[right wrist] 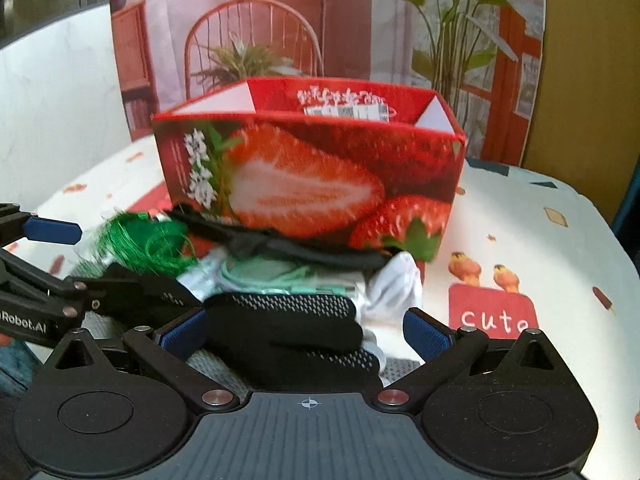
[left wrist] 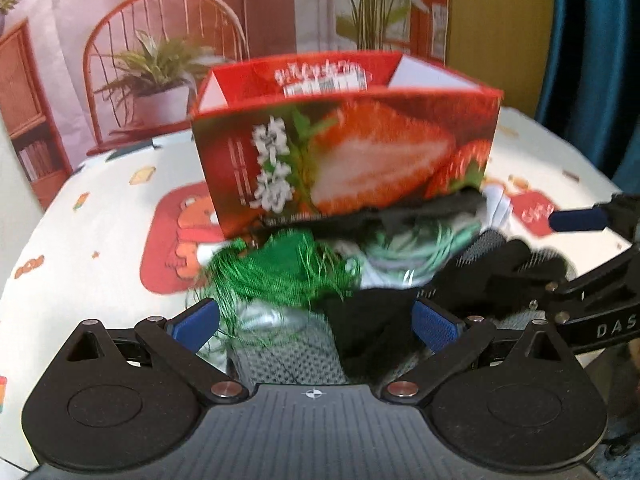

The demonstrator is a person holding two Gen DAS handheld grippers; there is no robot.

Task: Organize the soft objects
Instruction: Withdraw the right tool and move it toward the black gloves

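Nearest in the left wrist view, the left gripper (left wrist: 316, 320) has its jaws spread apart, with a black cloth (left wrist: 372, 336) and a grey mesh fabric (left wrist: 296, 356) lying between the 2 blue pads; whether the pads touch them cannot be told. Just beyond lies a green tassel bundle (left wrist: 280, 268), seen large and frayed here, while the right wrist view shows it only as a small tuft at the far left of the pile.

The right gripper (right wrist: 306, 332) is likewise released, its jaws wide around a black dotted glove (right wrist: 288, 320). Only this view shows the white sock (right wrist: 396, 284) clearly, at the right end of the heap, and the word "cute" on the printed tablecloth (right wrist: 520, 240) covering the table. A pale green cord (left wrist: 416, 240) sits mid-pile, with a long black strip (right wrist: 304, 250) behind it.

Farther back, touching the pile, stands the open red strawberry box (left wrist: 360, 152). A printed backdrop (left wrist: 160, 20) rises behind.
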